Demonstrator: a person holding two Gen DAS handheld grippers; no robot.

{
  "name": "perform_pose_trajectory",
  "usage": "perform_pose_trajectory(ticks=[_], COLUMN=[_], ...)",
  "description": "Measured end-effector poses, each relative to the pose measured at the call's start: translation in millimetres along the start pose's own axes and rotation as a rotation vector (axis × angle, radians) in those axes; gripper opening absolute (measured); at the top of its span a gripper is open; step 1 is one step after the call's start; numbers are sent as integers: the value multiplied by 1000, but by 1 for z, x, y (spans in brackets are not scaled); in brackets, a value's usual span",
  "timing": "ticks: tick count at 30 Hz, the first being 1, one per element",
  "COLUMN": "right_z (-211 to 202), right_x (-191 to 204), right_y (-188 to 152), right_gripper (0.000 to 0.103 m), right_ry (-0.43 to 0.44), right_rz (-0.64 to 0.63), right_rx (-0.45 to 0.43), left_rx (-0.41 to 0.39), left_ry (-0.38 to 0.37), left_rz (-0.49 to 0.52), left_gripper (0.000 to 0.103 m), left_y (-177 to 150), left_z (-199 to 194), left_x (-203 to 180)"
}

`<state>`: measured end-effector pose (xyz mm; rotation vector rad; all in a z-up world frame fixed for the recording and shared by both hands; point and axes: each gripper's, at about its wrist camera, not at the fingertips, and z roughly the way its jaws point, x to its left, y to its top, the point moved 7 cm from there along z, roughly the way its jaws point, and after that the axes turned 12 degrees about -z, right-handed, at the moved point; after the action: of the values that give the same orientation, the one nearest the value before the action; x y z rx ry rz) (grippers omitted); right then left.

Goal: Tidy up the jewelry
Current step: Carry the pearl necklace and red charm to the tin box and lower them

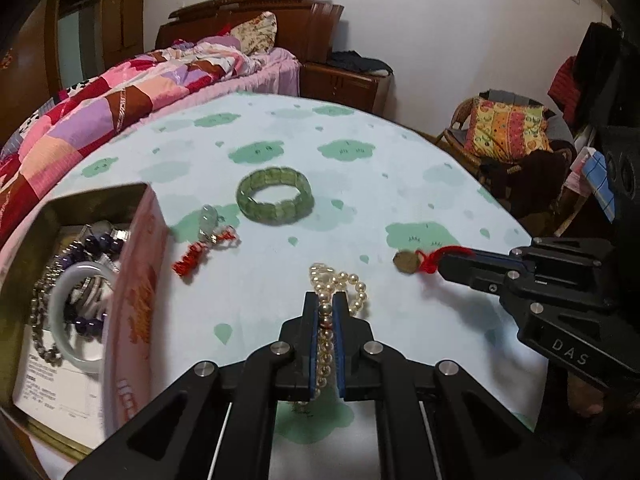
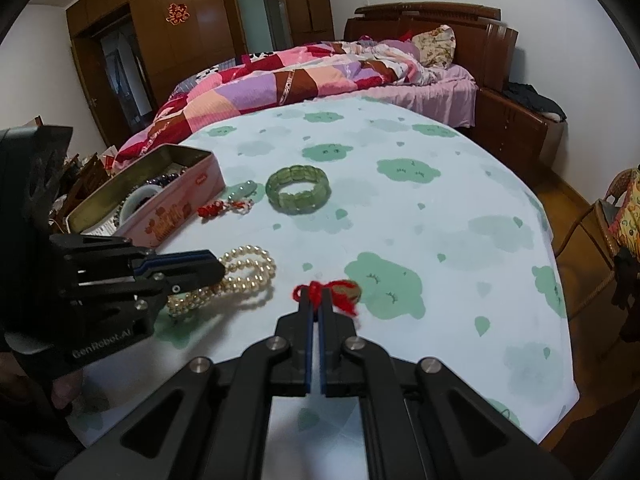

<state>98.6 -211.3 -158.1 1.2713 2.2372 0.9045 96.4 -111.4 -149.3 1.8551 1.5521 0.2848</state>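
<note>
Closest to you, your left claw (image 1: 328,300) is clamped down on the pearl bracelet (image 1: 340,284), strand pinched between the blue pads, with the rest of the loops lying on the table (image 1: 420,184). Your right claw (image 2: 318,304) is shut tight on the red string (image 2: 316,290) of the little coin charm (image 2: 348,290), and the charm sits just off the tips, right at the cloth.

So I'd say you're at the pickup step with both hands loaded, nothing lifted yet as far as I can tell.

Next move calls for a clean lift, then a carry over to the pink tin (image 2: 176,204) on the left side of the table. It already has a white bangle (image 1: 76,312) and some dark beads (image 1: 100,240) in it, so drop in gently. Pearls will dangle, so go high enough to clear the tin's wall.

Further out, the jade pendant (image 1: 208,220) with its red tassel lies just beside the tin, and the green bracelet (image 1: 276,196) lies past it. Both are still waiting on the cloth.
</note>
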Motion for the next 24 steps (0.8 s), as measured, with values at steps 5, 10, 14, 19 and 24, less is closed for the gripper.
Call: perform_pose_trajectory(ticks=[5, 10, 14, 19, 24], right_z=[-6, -9, -11, -11, -9], right_x=[6, 15, 24, 39, 57], right_y=[7, 19, 32, 52, 74], right_gripper=[3, 3, 3, 3, 3], right_ry=[-1, 4, 13, 28, 46], right_rz=[-16, -35, -55, -93, -134], right_rx=[-12, -30, -48, -73, -98], left_rx=[-52, -115, -160, -223, -272], left_ry=[0, 0, 22, 38, 74], left_rz=[-22, -61, -91, -124, -151], left_gripper=[5, 5, 5, 5, 5], left_y=[11, 25, 35, 47, 57], left_z=[-19, -43, -61, -86, -104], left_x=[8, 21, 36, 53, 73])
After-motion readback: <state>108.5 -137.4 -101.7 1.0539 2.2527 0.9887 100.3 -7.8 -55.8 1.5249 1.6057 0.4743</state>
